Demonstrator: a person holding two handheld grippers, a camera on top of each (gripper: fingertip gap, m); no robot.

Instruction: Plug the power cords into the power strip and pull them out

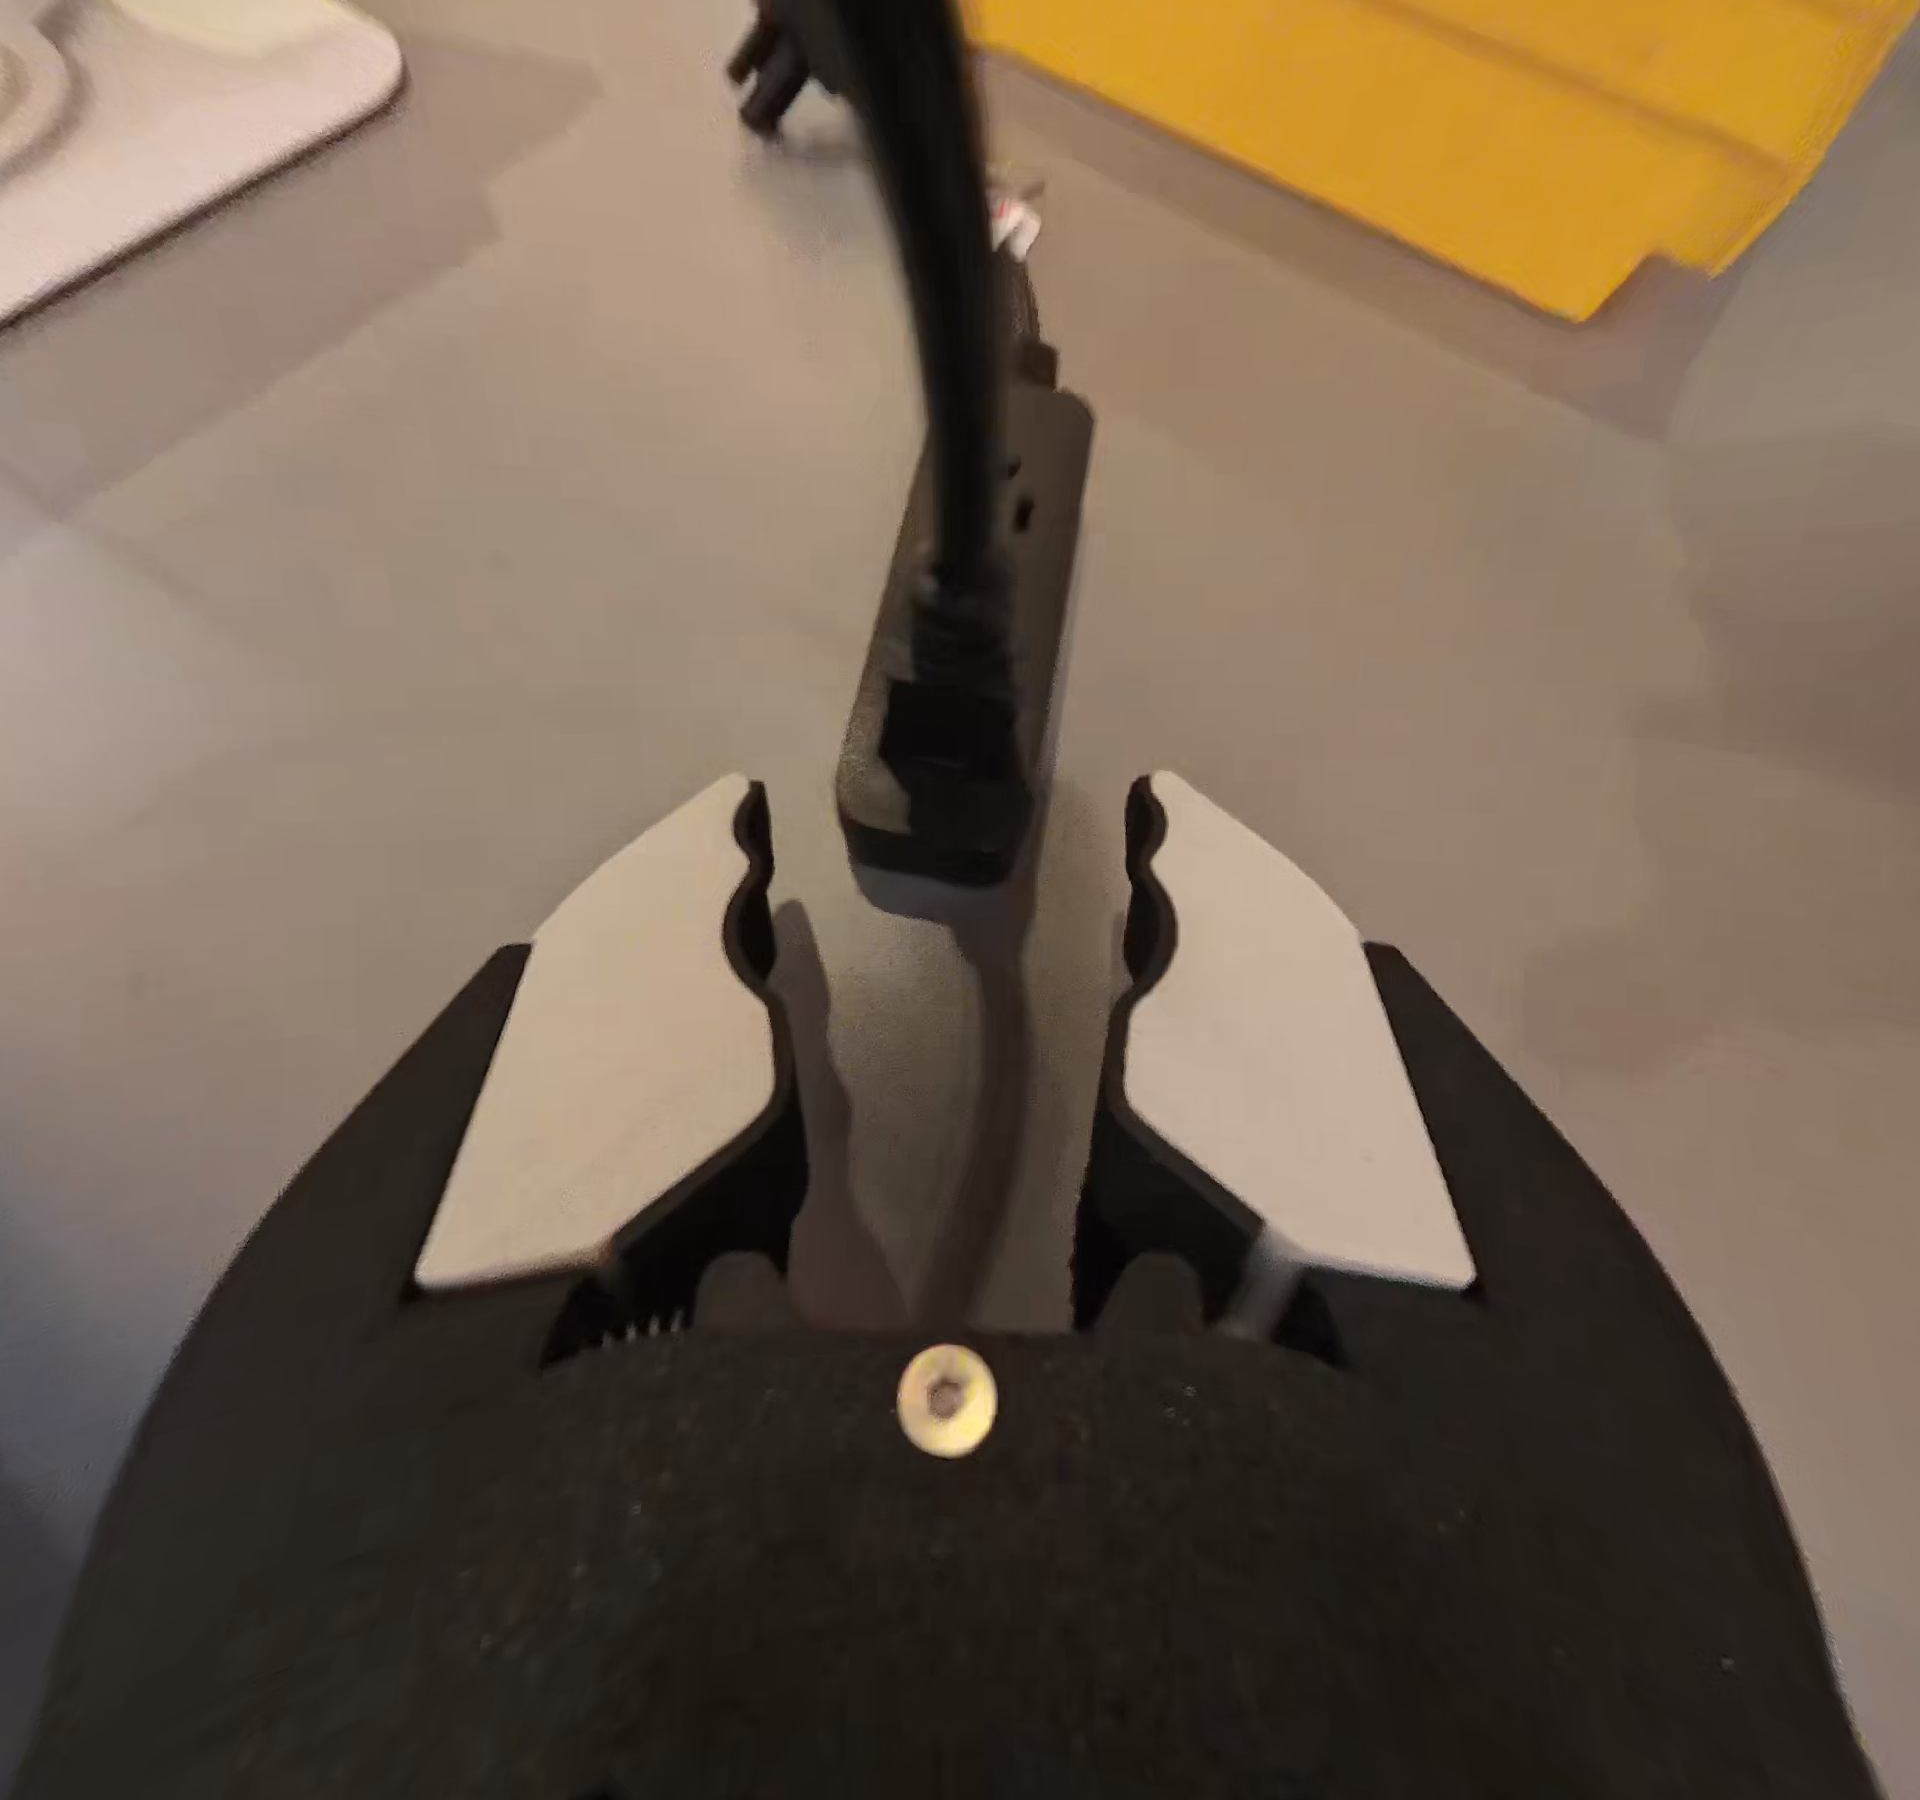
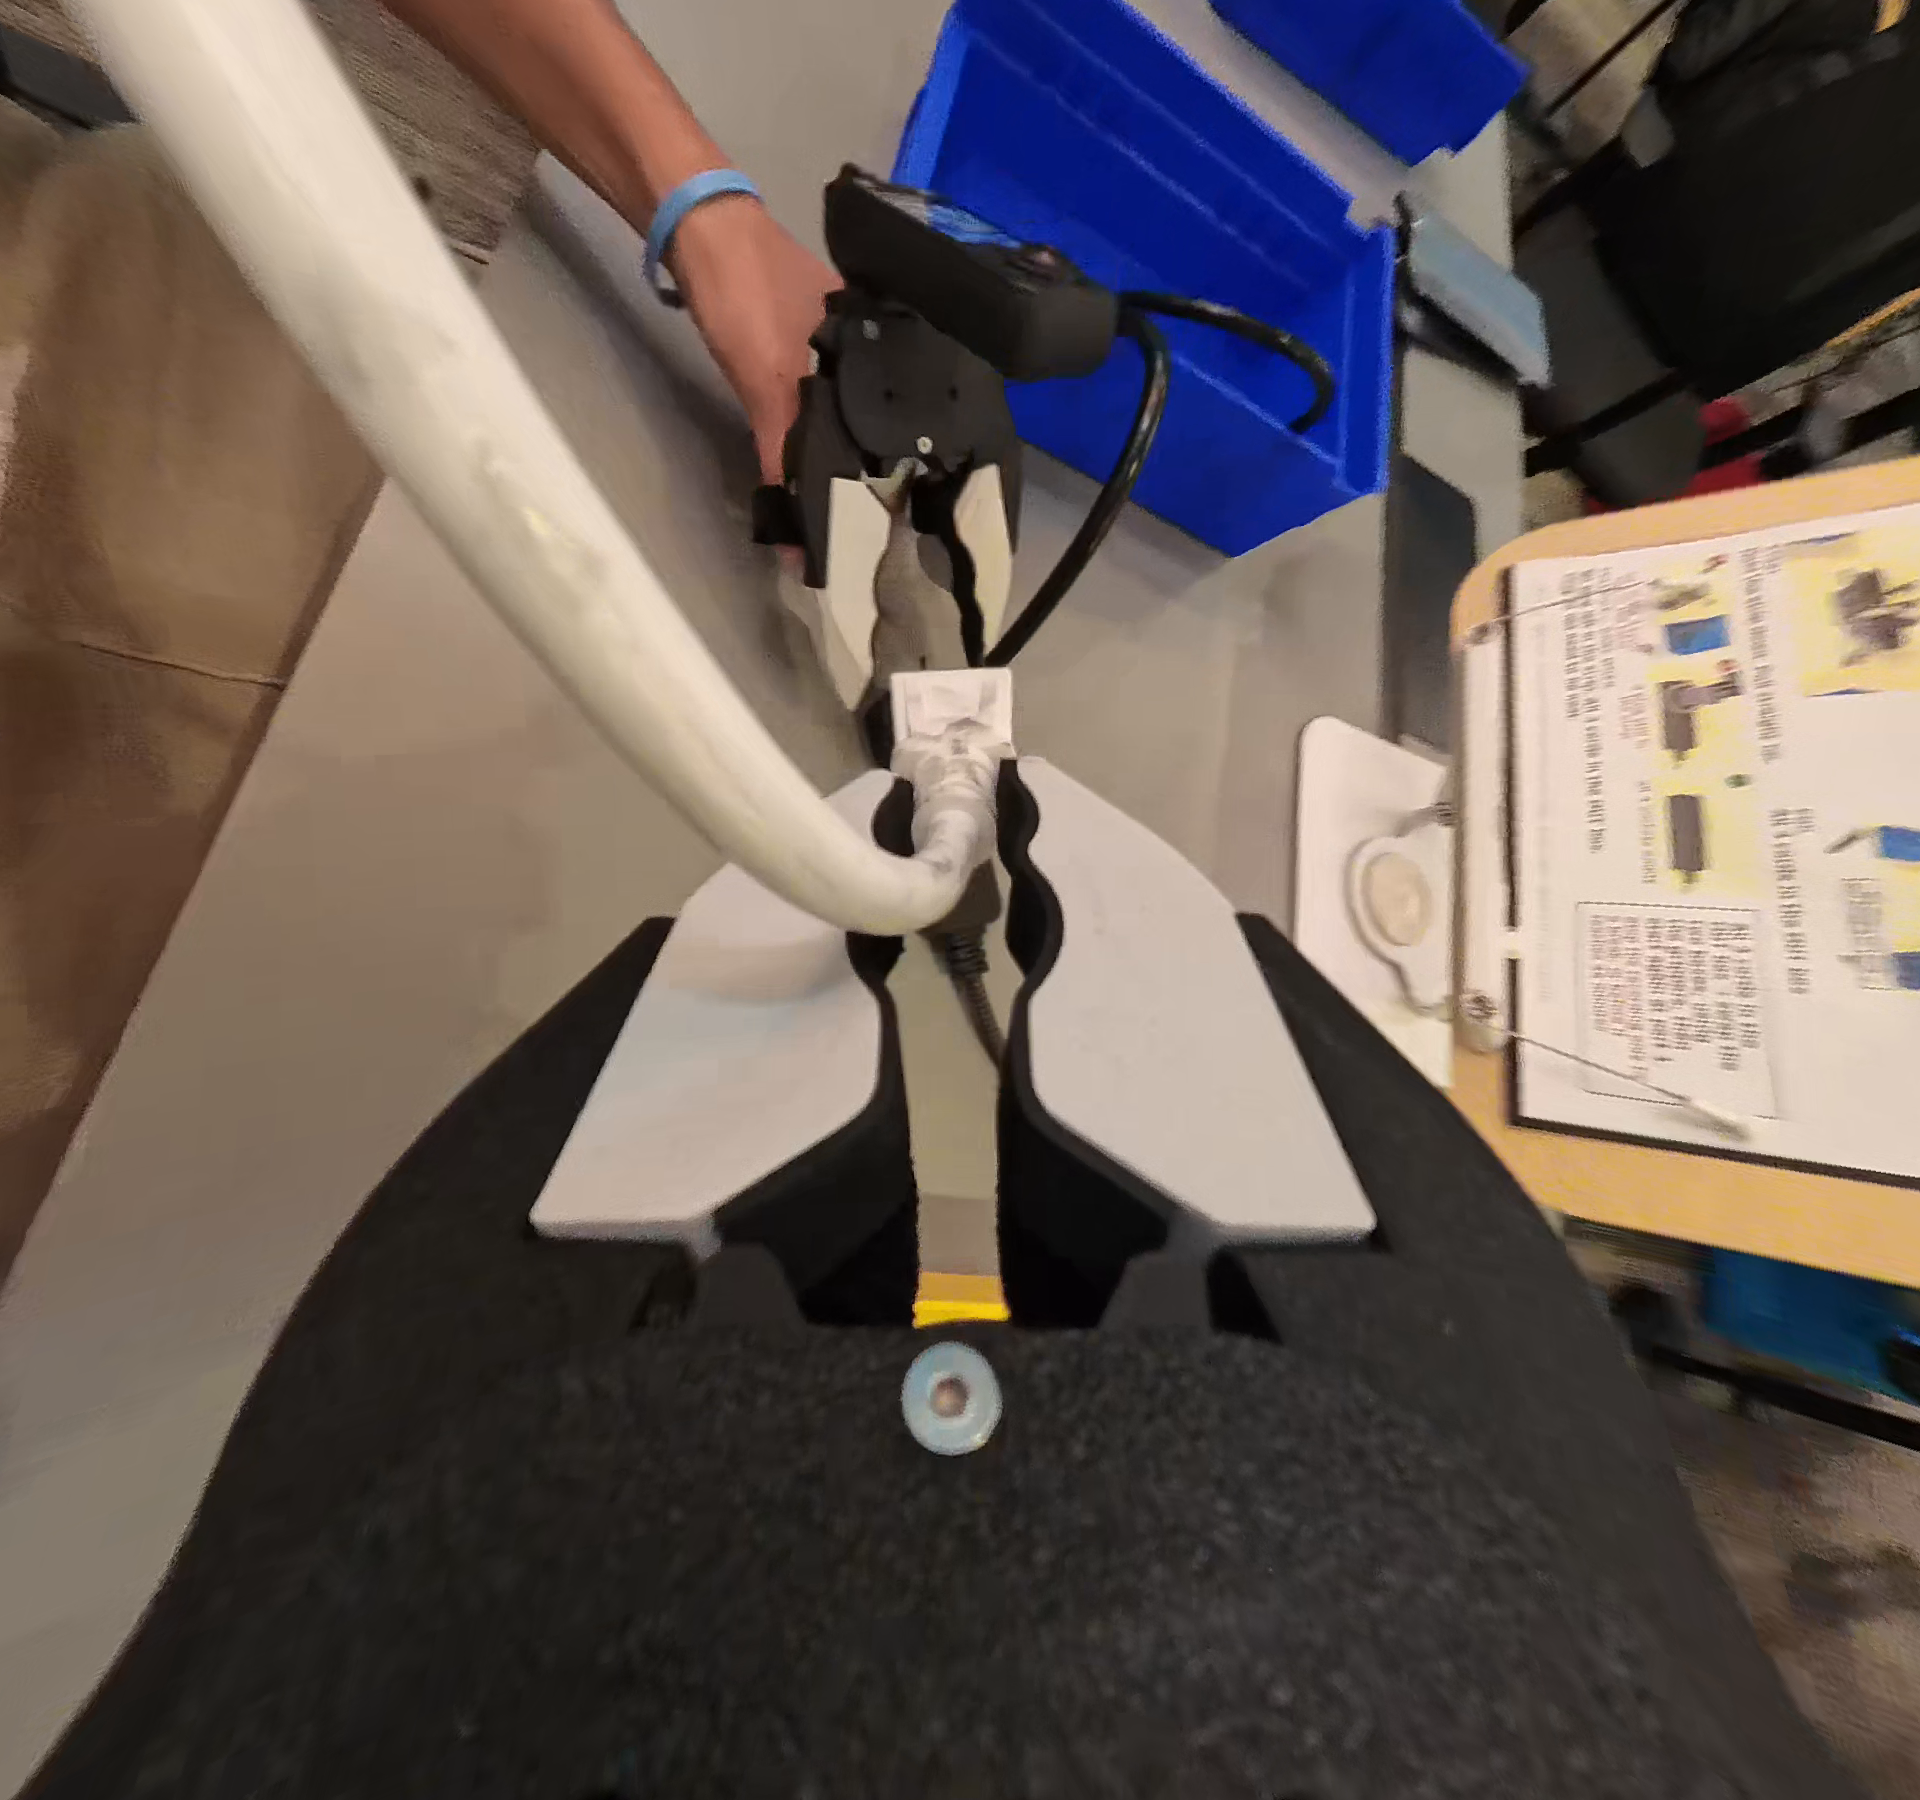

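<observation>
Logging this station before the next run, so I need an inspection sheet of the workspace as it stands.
Surface: grey tabletop, bare around the strip.
Job's things: long black power strip with a black plug seated in it; white plug on a thick white cord.
Clutter: yellow plastic bin; blue plastic bins; white flat pad.
Grippers: left tongs open, before the strip's end; right tongs shut on the white plug's neck.
Cables: black cord rising from the black plug.
Surroundings: clipboard with printed sheet.

the black cord (image 1: 940,296) runs off the top edge; the power strip's (image 1: 1039,545) far end blurs.
</observation>
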